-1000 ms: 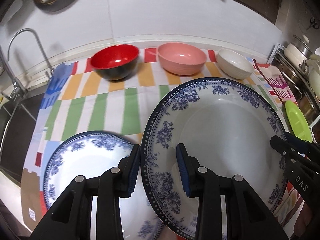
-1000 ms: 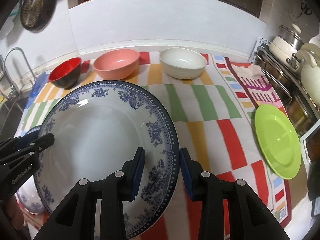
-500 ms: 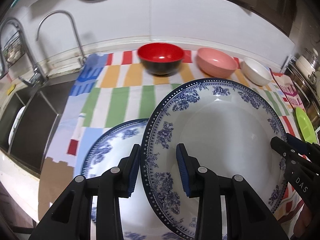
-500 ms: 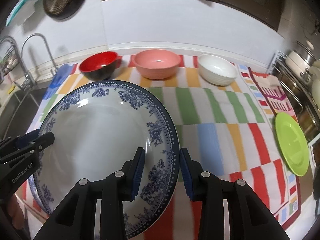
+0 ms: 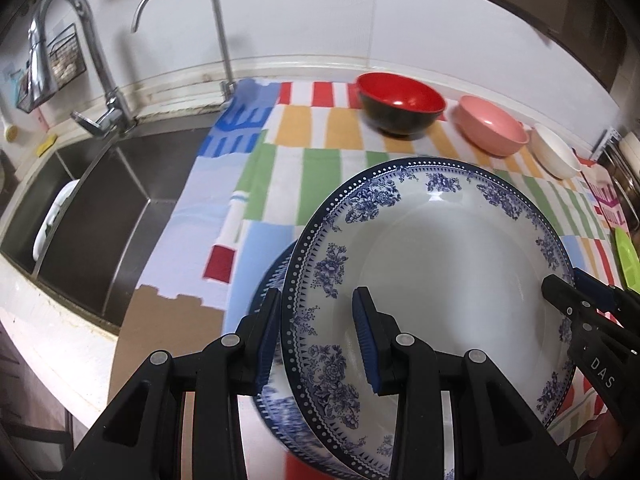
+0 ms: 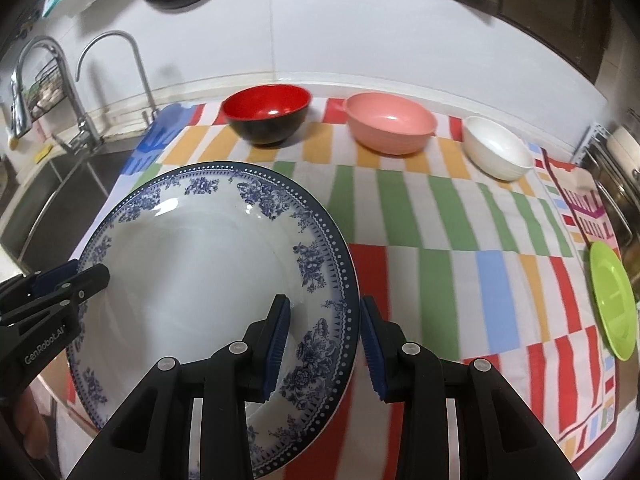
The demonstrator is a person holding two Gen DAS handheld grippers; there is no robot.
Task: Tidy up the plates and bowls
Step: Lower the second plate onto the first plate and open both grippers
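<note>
A large blue-and-white floral plate (image 5: 460,260) (image 6: 192,272) hangs tilted above the striped cloth, carried from both sides. My left gripper (image 5: 316,312) is shut on its left rim and my right gripper (image 6: 324,320) is shut on its right rim. Under it lies a second blue-and-white plate (image 5: 276,268), mostly hidden. Along the back of the cloth stand a red-and-black bowl (image 5: 400,108) (image 6: 266,114), a pink bowl (image 5: 492,130) (image 6: 390,122) and a white bowl (image 5: 554,152) (image 6: 498,148). A green plate (image 6: 612,300) lies at the far right.
A steel sink (image 5: 100,208) with two taps (image 5: 216,20) adjoins the striped cloth (image 6: 440,216) on the left. Pots on a rack (image 6: 616,176) stand at the right edge. The counter's front edge (image 5: 52,344) runs close below the sink.
Both grippers have carried the big plate to the left, over the second blue-and-white plate. The sink and taps have come into view; the bowls have slid right in both views.
</note>
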